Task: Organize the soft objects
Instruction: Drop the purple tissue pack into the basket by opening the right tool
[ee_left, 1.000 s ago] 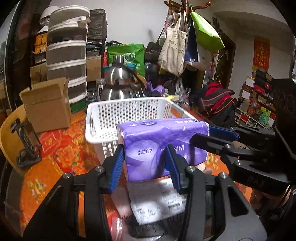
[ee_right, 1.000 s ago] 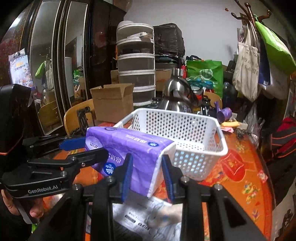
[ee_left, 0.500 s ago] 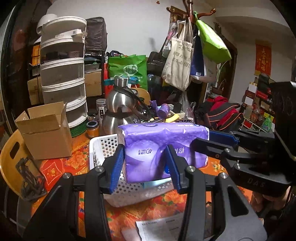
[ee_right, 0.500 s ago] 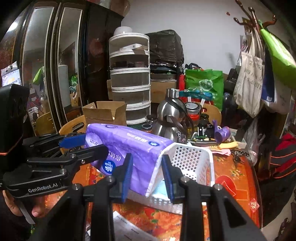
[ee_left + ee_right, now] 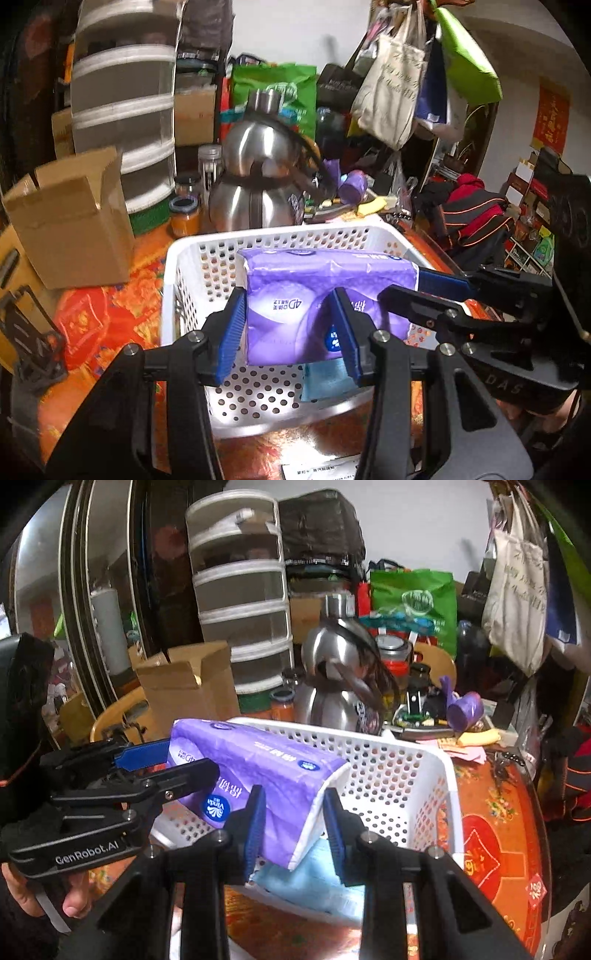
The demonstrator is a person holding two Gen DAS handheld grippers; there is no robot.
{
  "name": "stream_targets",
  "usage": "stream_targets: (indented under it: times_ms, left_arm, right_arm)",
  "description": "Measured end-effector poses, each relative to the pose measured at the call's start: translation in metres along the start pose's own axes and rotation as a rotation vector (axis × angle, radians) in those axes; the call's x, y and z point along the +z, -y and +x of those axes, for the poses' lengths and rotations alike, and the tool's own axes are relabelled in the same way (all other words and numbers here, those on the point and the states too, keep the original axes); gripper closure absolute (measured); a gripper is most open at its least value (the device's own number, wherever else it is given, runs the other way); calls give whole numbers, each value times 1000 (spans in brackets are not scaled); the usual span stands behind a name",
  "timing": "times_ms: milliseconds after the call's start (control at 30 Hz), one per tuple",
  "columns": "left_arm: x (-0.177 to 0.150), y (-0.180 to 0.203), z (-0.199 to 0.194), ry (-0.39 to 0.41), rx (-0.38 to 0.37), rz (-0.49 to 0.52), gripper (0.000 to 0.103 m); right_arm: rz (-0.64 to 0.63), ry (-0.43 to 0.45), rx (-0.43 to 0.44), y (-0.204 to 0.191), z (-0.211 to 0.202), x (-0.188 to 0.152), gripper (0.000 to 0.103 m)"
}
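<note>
Now — grip: left gripper [image 5: 290, 325] and right gripper [image 5: 291, 823] both pinch the soft purple plastic-wrapped tissue pack [image 5: 325, 295].
Risk: uneven release — pack snags white perforated plastic basket [image 5: 280, 236] rim.

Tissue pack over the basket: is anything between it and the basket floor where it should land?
Partly. Both grippers hold the purple tissue pack above the white basket. A light blue pack already lies on the basket floor under its right end; the perforated floor toward the left looks bare.
</note>
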State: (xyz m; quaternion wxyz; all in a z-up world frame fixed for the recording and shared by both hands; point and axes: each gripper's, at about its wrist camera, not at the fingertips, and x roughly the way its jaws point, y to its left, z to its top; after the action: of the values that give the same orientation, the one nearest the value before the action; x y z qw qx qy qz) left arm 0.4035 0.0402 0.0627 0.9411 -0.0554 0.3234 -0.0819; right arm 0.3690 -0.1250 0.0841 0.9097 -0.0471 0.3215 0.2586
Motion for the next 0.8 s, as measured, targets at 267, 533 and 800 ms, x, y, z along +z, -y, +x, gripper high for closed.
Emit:
stream_targets:
  times_ms: [267,533,800]
  left_arm:
    - [-8,-12,40,-77,1,-23,60]
    - [-15,-23,27,-56,20,-29,26]
    - [-39,-3,-11,-18,95,50,15]
  right_arm:
    - [12,-60,4,11,39,-9,72]
    - [62,-88,-36,29,47,-23,40]
    - [128,-28,-63,36,5,-29,30]
